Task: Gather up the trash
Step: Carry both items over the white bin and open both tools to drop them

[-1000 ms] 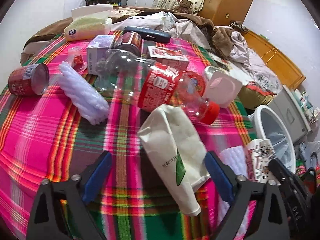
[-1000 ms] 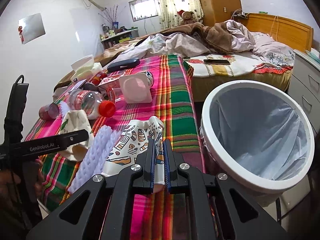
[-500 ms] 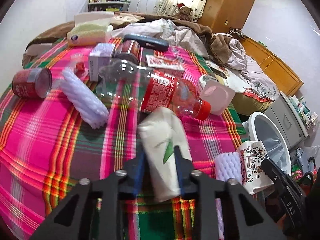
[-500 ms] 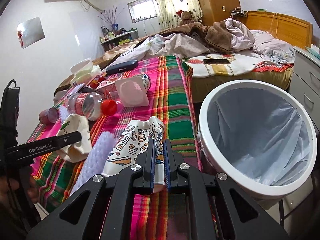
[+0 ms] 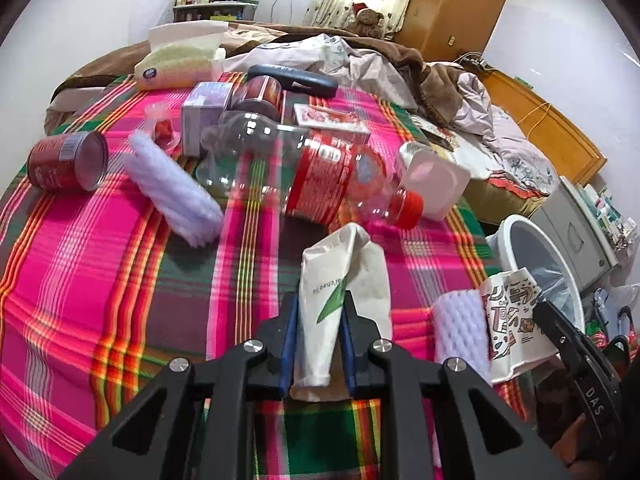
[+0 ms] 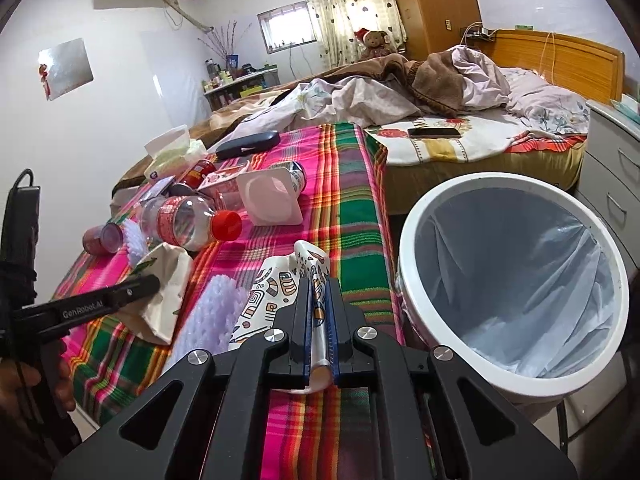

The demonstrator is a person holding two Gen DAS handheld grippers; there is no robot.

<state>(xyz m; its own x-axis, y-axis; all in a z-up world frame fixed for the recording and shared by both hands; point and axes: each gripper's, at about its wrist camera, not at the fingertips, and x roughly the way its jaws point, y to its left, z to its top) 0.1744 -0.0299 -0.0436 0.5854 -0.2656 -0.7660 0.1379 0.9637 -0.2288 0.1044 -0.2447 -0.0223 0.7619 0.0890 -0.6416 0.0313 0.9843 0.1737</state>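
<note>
My left gripper [image 5: 320,300] is shut on a crumpled white paper cup with a green leaf print [image 5: 344,264], pinching its near end above the pink plaid tablecloth [image 5: 80,280]. In the right wrist view the same white cup [image 6: 168,276] shows at the left, behind a left finger [image 6: 100,304]. My right gripper [image 6: 318,284] is shut on a squashed patterned paper cup [image 6: 276,292] at the table's edge. That patterned cup [image 5: 508,320] also appears at the right of the left wrist view. A white bin with a plastic liner [image 6: 500,180] stands open just right of the right gripper.
On the cloth lie a clear bottle with a red label [image 5: 320,176], a white foam sleeve [image 5: 172,184], a second sleeve [image 5: 456,328], a red can [image 5: 68,160], a white tub [image 5: 436,184], small boxes and a tissue pack. An unmade bed lies behind.
The left jaws went from wide open around the white cup to shut on it, squeezing it narrow. The right gripper has kept still, shut on the patterned cup.
</note>
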